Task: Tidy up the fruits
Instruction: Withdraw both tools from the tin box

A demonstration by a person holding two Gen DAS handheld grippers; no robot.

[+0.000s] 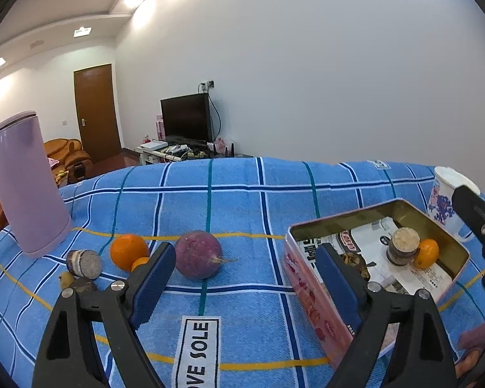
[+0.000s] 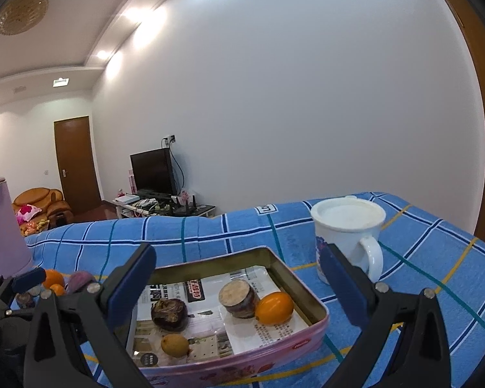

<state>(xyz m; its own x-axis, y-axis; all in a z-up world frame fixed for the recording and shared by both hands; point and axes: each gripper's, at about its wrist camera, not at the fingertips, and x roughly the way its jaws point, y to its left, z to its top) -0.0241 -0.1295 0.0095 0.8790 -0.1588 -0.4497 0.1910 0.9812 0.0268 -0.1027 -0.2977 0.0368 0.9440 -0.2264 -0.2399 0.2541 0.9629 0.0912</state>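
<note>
purple round fruit (image 1: 198, 255): on tabletop, just ahead of left gripper (image 1: 245, 283), between its line and left finger; jaws spread, empty. tin box (image 2: 307, 336) under right gripper (image 2: 239, 287); jaws spread, empty. left nearer.

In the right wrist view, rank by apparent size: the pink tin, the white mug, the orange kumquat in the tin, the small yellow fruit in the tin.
1. pink tin
2. white mug
3. orange kumquat
4. small yellow fruit

The two fruits look close in size, and the yellow one sits nearer the camera, so their order is unsure.
</note>
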